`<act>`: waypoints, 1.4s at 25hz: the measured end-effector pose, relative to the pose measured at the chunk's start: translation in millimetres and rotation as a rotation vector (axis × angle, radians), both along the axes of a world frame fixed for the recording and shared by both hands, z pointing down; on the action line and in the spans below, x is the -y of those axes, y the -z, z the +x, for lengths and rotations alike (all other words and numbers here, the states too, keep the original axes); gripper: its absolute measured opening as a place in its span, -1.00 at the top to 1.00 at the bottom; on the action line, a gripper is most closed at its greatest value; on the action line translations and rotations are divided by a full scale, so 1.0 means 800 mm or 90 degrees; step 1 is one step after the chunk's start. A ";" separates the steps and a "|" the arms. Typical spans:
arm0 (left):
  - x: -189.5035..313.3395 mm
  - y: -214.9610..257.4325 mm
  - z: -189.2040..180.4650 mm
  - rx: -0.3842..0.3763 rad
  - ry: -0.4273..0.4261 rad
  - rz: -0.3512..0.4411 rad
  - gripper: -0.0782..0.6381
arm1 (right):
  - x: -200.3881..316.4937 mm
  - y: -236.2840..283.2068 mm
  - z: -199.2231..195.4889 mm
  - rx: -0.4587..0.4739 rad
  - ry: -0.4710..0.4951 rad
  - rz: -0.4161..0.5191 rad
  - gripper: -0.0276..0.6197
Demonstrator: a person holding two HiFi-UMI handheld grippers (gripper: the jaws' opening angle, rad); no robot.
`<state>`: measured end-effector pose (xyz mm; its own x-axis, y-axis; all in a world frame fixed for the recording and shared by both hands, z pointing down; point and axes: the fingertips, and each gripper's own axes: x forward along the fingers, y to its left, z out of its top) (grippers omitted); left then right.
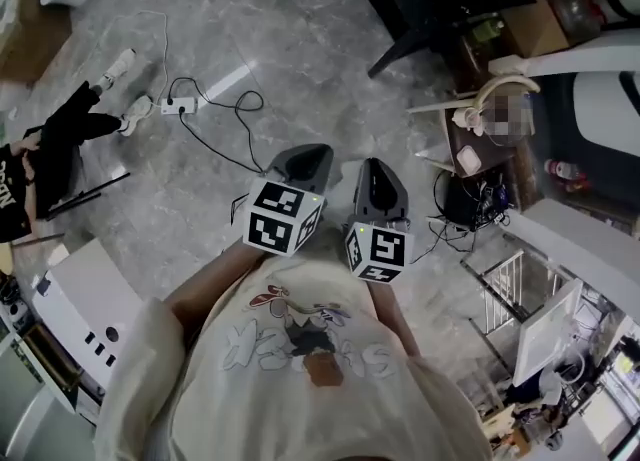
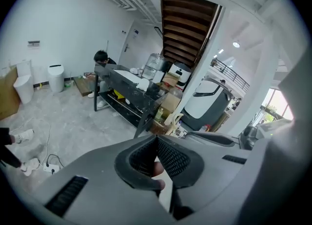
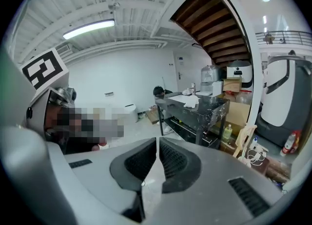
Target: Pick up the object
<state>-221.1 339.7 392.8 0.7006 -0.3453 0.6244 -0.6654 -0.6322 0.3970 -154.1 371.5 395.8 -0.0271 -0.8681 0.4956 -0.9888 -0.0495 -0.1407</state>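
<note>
My left gripper (image 1: 305,157) and right gripper (image 1: 375,171) hover side by side over the marble floor (image 1: 250,19), both jaws closed together.

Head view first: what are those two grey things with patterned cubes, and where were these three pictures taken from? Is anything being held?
There is no machine here. A person holds a hand-held grasping tool in each hand. The head view comes from a camera on their head, looking down past both tools to the grey floor, where a white power strip lies. The patterned cubes are parts of the tools. The other two pictures come from cameras riding on the left tool and the right tool, each looking along its own jaws. Both pairs of jaws are closed and grip nothing. A small skin-coloured shape shows in the left tool's gap; I can't tell what it is.
</note>
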 end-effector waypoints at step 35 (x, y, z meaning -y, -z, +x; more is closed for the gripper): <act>0.053 -0.001 -0.010 -0.013 0.129 -0.038 0.75 | 0.060 -0.013 0.040 0.056 0.022 0.010 0.81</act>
